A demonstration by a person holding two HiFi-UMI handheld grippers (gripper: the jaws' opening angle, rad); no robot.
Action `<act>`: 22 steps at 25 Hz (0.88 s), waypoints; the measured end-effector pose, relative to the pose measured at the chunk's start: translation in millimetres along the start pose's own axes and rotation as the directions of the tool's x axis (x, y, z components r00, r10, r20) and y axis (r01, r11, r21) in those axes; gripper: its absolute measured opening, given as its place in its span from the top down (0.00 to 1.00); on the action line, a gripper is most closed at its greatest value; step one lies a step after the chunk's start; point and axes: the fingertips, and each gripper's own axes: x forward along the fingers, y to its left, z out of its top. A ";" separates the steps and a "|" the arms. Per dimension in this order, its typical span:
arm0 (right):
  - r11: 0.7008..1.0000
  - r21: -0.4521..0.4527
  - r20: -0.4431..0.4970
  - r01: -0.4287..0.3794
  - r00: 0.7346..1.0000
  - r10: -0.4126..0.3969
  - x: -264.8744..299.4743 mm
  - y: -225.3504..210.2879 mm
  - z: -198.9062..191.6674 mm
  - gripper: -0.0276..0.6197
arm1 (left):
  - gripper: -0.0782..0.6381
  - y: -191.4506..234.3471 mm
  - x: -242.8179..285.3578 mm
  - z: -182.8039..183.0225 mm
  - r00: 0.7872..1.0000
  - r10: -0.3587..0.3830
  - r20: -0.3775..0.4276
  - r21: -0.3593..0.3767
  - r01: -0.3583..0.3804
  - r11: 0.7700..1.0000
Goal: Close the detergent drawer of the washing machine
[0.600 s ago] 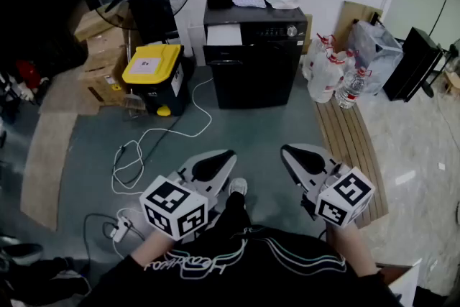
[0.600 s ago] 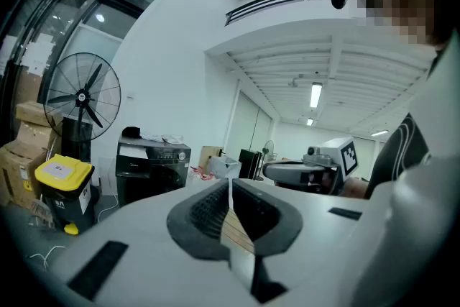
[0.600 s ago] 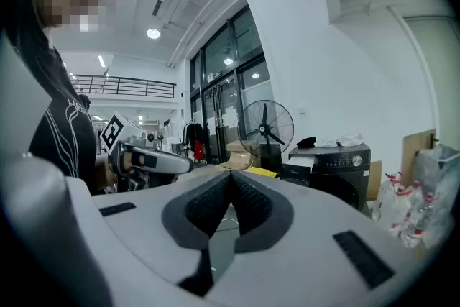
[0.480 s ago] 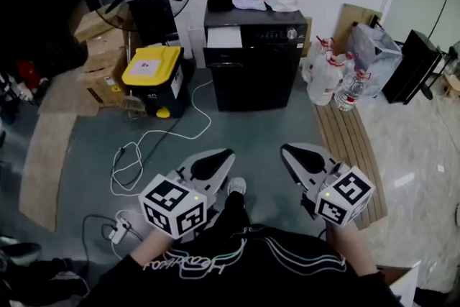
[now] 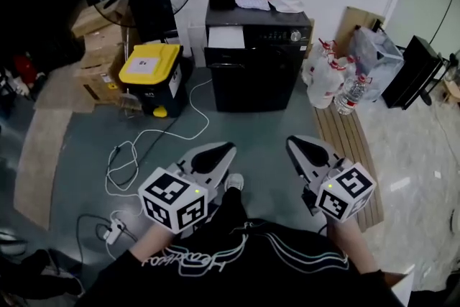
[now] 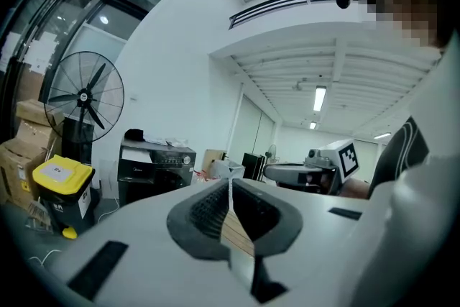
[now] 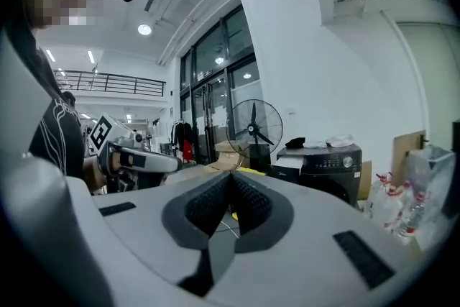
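Head view puts the washer (image 5: 257, 57) across the floor against the back wall, with its white drawer (image 5: 224, 34) apparently pulled out at the front's upper left corner. The left gripper (image 5: 218, 154) and right gripper (image 5: 300, 149) sit close to the person's body, well apart from the washer, each with jaws pressed together on nothing. This looks like the approach step. The next move calls for walking in and pushing the drawer flush. What the drawer holds is too small to tell. A yellow-lidded bin (image 5: 149, 68) beside the washer is shut, so its contents are hidden.
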 end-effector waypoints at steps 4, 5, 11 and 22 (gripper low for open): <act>1.000 0.012 -0.003 -0.004 1.000 0.004 21.8 -15.7 -1.4 0.91 | 0.84 23.4 15.3 2.9 1.000 0.001 0.000 -0.013 -0.001 1.000; 1.000 0.017 -0.003 -0.003 1.000 0.004 27.8 -20.8 -1.6 0.91 | 0.84 29.8 20.2 3.6 1.000 0.000 -0.002 -0.015 0.000 1.000; 0.999 0.052 -0.013 0.007 1.000 -0.006 77.7 -64.4 5.2 0.91 | 0.84 82.6 61.4 16.4 1.000 -0.009 -0.029 -0.032 0.008 0.999; 0.986 0.167 -0.086 0.025 0.996 -0.010 206.5 -173.3 8.4 0.91 | 0.84 214.6 170.1 38.7 0.991 -0.029 -0.130 -0.116 0.014 0.993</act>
